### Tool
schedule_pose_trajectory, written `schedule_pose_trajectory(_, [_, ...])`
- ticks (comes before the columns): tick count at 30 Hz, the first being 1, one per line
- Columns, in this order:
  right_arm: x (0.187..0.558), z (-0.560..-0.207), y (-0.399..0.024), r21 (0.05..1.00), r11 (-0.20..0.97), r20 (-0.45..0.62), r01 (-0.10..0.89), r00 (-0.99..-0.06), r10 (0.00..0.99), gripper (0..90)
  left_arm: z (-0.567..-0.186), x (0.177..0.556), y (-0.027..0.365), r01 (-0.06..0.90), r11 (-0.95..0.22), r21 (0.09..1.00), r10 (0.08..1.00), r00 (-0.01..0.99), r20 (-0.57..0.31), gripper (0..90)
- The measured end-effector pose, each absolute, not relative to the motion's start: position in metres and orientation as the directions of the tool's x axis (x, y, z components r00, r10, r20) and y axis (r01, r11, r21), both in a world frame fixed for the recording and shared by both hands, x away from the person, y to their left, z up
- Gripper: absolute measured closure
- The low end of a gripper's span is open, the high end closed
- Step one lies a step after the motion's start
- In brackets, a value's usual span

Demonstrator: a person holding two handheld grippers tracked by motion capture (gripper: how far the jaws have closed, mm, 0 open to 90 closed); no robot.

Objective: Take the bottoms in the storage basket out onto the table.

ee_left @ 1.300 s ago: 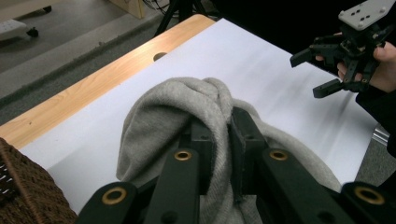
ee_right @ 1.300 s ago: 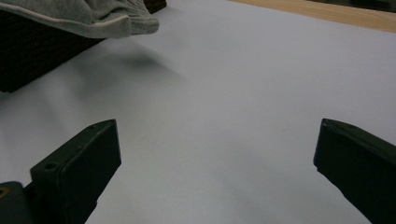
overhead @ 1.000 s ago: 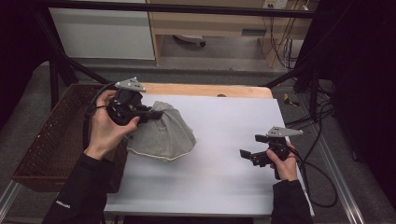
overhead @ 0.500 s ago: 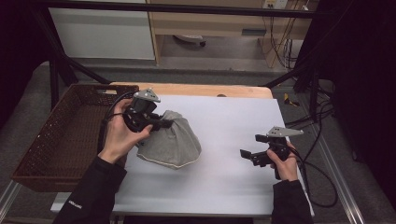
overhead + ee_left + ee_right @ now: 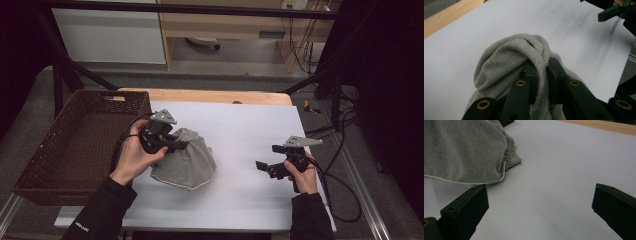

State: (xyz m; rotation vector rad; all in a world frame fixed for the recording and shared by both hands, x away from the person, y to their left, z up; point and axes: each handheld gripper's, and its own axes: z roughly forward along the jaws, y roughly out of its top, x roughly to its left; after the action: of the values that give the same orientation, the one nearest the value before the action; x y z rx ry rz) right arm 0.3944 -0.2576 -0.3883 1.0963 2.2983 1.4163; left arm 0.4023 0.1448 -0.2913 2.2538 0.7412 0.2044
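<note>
High view: left gripper (image 5: 172, 145) clamped on a bunched fold of grey cloth (image 5: 192, 162), now carried away from the wicker basket (image 5: 75, 145) and lowered, hem pooling on the white table (image 5: 250, 130); looks like laying-out about to begin. Right gripper (image 5: 267, 167) parked, well clear.

Left gripper view: jaws pinched on a twisted ridge of cloth between them.

Right gripper view: jaws wide apart, nothing between; cloth edge ahead, to the left.

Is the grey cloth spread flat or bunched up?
Bunched up: the grey cloth stands in a draped heap, its top pinched in the left claw.
</note>
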Motion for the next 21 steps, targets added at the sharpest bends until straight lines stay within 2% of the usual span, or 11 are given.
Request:
schedule_pose_trajectory(15, [0.396, -0.392, -0.252, 0.833, 0.272, 0.182, 0.482, -0.702, 0.689, 1.4, -0.334, 0.382, 0.141, 0.457, -0.575, 0.678, 0.54, 0.835, -0.106, 75.1])
schedule_pose_trajectory(21, [0.396, -0.394, -0.246, 0.828, 0.281, 0.185, 0.485, -0.709, 0.68, 1.3, -0.354, 0.376, 0.146, 0.465, -0.568, 0.679, 0.536, 0.835, -0.123, 68.8])
